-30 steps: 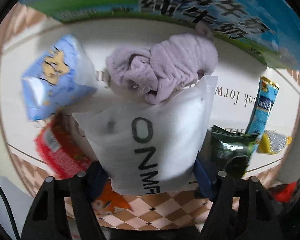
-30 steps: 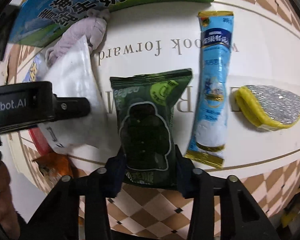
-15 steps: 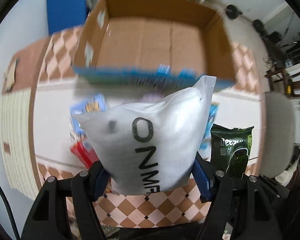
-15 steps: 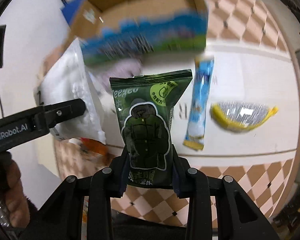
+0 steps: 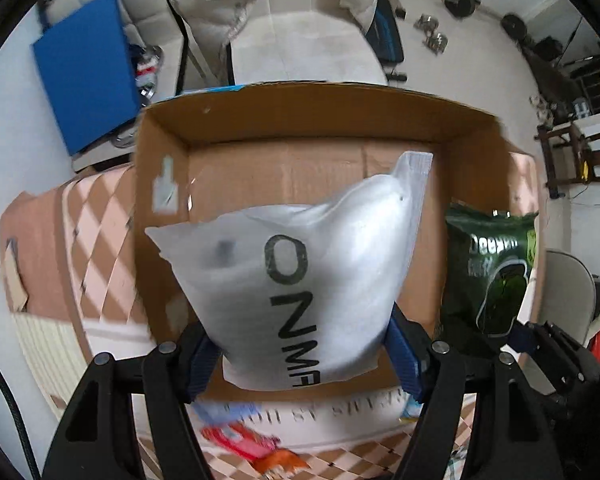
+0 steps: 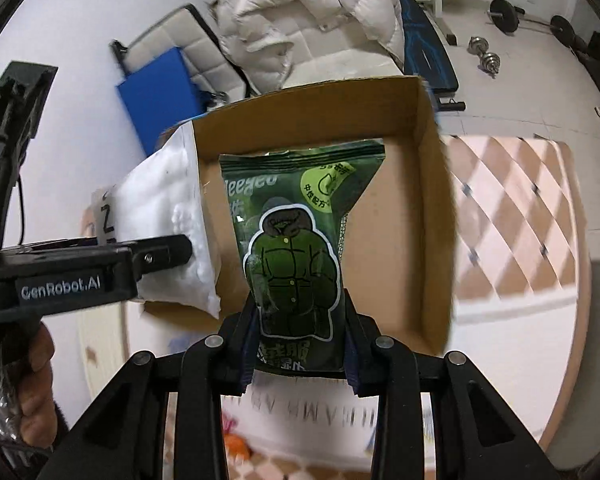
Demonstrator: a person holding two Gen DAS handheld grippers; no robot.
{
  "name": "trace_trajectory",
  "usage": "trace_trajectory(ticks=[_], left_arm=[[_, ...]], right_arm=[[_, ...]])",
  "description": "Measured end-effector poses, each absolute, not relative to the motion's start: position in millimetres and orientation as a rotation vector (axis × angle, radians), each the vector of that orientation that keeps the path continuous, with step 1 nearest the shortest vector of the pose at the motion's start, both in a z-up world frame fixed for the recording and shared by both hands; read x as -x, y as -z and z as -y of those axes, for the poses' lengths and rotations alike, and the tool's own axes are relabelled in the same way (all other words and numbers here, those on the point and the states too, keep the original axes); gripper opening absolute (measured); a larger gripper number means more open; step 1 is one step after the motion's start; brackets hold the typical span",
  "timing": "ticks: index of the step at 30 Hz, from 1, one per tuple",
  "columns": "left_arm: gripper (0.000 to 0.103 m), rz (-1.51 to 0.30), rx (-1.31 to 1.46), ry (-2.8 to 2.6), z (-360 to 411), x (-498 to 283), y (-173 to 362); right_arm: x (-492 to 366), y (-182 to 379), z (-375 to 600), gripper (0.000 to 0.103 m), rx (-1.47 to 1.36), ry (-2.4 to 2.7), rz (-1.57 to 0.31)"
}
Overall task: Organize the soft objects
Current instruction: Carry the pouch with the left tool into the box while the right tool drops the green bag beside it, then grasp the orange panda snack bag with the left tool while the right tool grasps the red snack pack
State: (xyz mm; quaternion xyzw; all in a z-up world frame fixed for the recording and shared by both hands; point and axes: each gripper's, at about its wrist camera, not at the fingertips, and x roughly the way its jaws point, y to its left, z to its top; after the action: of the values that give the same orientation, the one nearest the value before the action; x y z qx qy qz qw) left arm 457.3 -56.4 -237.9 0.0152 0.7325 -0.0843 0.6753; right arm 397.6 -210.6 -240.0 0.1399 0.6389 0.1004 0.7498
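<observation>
Biggest thing here is the open brown cardboard box, sitting on a white bench with blurry lettering. Both bags are held up in front of its opening. The puffy white plastic bag with black letters is pinched at its bottom end by the left tongs. The dark green foil packet with a jacket drawing is clamped at its lower end in the right tongs, just beside the white one.

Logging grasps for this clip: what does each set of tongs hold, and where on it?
Left tongs pinch the white bag at its lower end; right tongs pinch the green packet near its bottom edge.
</observation>
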Motion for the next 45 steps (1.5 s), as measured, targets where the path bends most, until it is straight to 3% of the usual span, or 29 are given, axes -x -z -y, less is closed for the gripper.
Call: trace_trajectory(ticks=[10,18,19,22,24,26,28,45], left_arm=[[0.072,-1.773,-0.063,0.208,58.2,-518.8,316.2],[0.079,-1.821,-0.008,0.199,51.8,-522.2,330.2],[0.08,-1.832,-0.003,0.203,48.8,-524.1,333.7],[0.09,-1.797,-0.024,0.217,48.1,-520.1,322.5],[0.098,-1.758,-0.04,0.205,44.9,-516.1,311.3],[0.098,-1.726,-0.034,0.196,42.0,-510.1,298.9],[0.098,-1.707,-0.014,0.199,37.5,-501.8,285.6],[0.098,-1.426,0.066,0.062,10.2,-376.4,166.3]], right_arm=[[-492.0,349.2,192.4,0.037,-0.263,-0.166,-1.521],[-516.8,383.0,185.3,0.039,-0.24,-0.149,-1.568],[-518.2,383.5,185.5,0.045,-0.238,-0.144,-1.566],[-518.9,376.5,187.3,0.088,-0.228,-0.12,-1.547],[-517.8,369.1,188.4,0.091,-0.22,-0.104,-1.539],[-515.9,359.3,189.8,0.094,-0.2,-0.094,-1.534],[-509.9,349.1,188.8,0.103,-0.204,-0.097,-1.527],[-396.0,227.4,202.4,0.103,-0.165,-0.136,-1.31]])
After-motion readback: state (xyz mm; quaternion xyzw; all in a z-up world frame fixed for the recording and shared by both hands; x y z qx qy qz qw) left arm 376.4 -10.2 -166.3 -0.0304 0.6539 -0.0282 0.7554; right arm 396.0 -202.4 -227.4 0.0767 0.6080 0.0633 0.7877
